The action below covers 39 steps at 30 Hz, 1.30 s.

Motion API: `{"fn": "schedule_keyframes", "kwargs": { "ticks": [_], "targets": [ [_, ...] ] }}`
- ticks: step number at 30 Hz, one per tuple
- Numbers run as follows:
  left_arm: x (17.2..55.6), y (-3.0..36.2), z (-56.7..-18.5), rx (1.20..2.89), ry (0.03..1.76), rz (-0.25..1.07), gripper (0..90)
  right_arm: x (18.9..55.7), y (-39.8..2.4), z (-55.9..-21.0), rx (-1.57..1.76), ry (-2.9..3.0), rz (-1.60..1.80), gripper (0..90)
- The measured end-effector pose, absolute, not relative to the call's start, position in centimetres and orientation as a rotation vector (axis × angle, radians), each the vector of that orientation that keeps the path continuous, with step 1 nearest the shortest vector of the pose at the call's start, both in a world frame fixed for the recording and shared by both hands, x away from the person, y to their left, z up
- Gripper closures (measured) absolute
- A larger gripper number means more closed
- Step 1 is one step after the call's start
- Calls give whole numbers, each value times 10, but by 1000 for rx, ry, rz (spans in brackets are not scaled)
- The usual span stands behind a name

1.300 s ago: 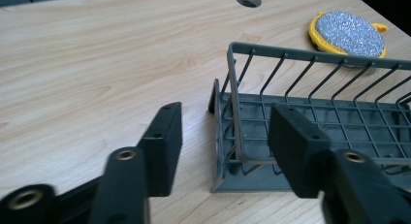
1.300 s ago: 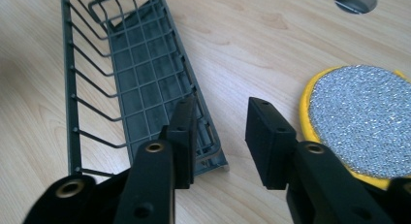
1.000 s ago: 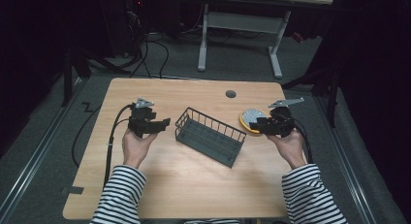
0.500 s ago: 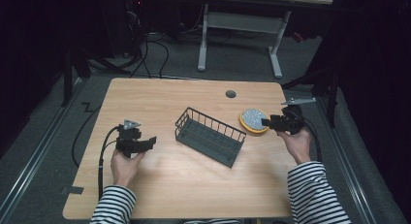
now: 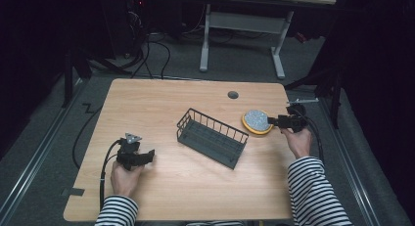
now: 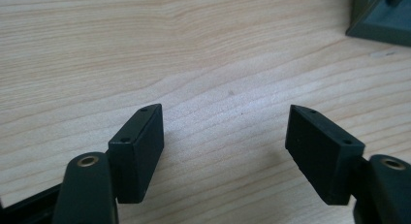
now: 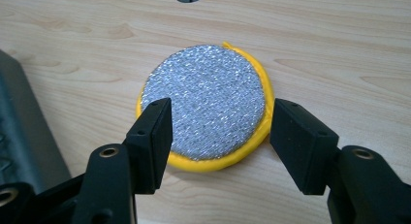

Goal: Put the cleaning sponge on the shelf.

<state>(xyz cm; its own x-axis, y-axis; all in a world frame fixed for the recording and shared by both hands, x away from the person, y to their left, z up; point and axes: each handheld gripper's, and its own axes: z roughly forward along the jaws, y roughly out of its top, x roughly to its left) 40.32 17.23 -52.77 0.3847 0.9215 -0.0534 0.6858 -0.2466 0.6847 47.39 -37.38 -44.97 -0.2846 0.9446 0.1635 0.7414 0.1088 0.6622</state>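
Note:
A round scouring pad (image 5: 256,121) (image 7: 206,117), silver on top with a yellow rim, lies flat on the wooden table to the right of a dark wire basket (image 5: 212,136). My right gripper (image 5: 280,121) (image 7: 218,136) is open at the pad's right side, its jaws straddling the near edge without closing on it. My left gripper (image 5: 146,156) (image 6: 224,153) is open low over bare wood at the front left, nothing between its jaws. A corner of the basket (image 6: 383,18) shows at the top right of the left gripper view.
The table (image 5: 161,103) has a cable hole (image 5: 233,95) near its far edge. Cables (image 5: 105,162) trail from both grippers. A desk frame (image 5: 240,35) stands on the dark floor beyond the table. Bare wood lies in front of the basket and at the far left.
My left gripper has drawn back from beside the basket toward the front left of the table. My right gripper has shifted slightly right and stays at the pad's edge.

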Motion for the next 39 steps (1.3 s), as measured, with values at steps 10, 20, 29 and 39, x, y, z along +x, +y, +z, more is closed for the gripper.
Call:
{"fn": "schedule_keyframes", "kwargs": {
  "ticks": [10, 20, 29, 39],
  "targets": [
    [397, 170, -536, 1980, 1319, 572, 280, 500, -374, -468, 1713, 2076, 915, 392],
    [396, 169, -536, 1976, 1329, 577, 276, 528, -365, -476, 1732, 2064, 894, 399],
    [396, 169, -537, 1975, 1329, 578, 276, 536, -369, -480, 1782, 2086, 863, 413],
    [396, 169, -537, 1974, 1330, 578, 276, 541, -375, -495, 1829, 2154, 850, 506]
  ]
}}
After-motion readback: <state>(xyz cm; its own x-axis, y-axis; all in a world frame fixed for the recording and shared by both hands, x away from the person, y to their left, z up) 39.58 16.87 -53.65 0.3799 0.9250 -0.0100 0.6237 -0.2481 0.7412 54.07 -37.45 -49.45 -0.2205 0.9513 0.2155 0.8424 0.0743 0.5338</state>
